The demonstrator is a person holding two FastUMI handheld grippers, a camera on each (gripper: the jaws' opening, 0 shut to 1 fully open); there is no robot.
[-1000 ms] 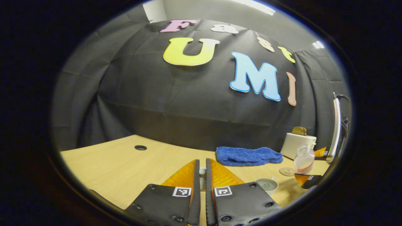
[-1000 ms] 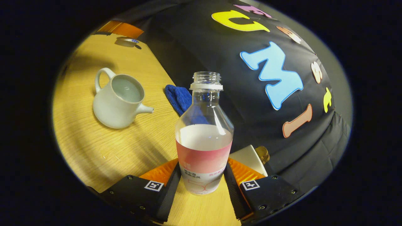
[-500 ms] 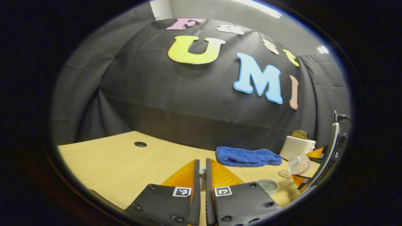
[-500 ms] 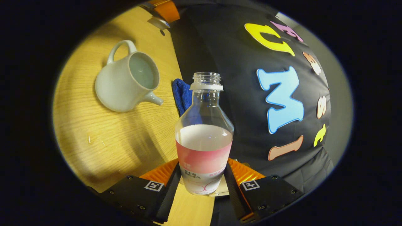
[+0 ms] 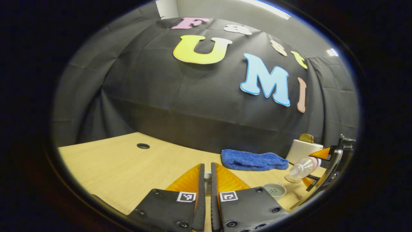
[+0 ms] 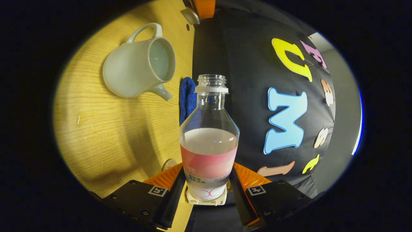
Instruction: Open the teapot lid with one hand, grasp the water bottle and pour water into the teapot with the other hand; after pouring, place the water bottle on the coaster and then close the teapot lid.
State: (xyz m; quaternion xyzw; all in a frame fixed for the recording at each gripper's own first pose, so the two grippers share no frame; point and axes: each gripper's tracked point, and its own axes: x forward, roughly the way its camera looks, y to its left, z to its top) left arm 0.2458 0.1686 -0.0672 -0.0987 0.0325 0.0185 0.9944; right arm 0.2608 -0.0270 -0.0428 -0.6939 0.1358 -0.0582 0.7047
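Over the desk, bottle tipped toward teapot

On the desk (image 6: 106, 129) sits the open teapot (image 6: 135, 69). My right hand-held gripper (image 6: 207, 183) pinches the tilted water bottle (image 6: 209, 145). My left hand-held gripper (image 5: 206, 180) pinches the lid (image 5: 207, 176).

The right claw (image 6: 206, 190) has tipped the water bottle (image 6: 209, 141) from upright toward lying sideways, its open mouth now nearer the teapot (image 6: 140, 61).

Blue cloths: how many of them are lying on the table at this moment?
1. The blue cloth lies on the table at the foot of the booth wall, beyond the open teapot. In the right gripper view it shows behind the water bottle. Others may be out of view.
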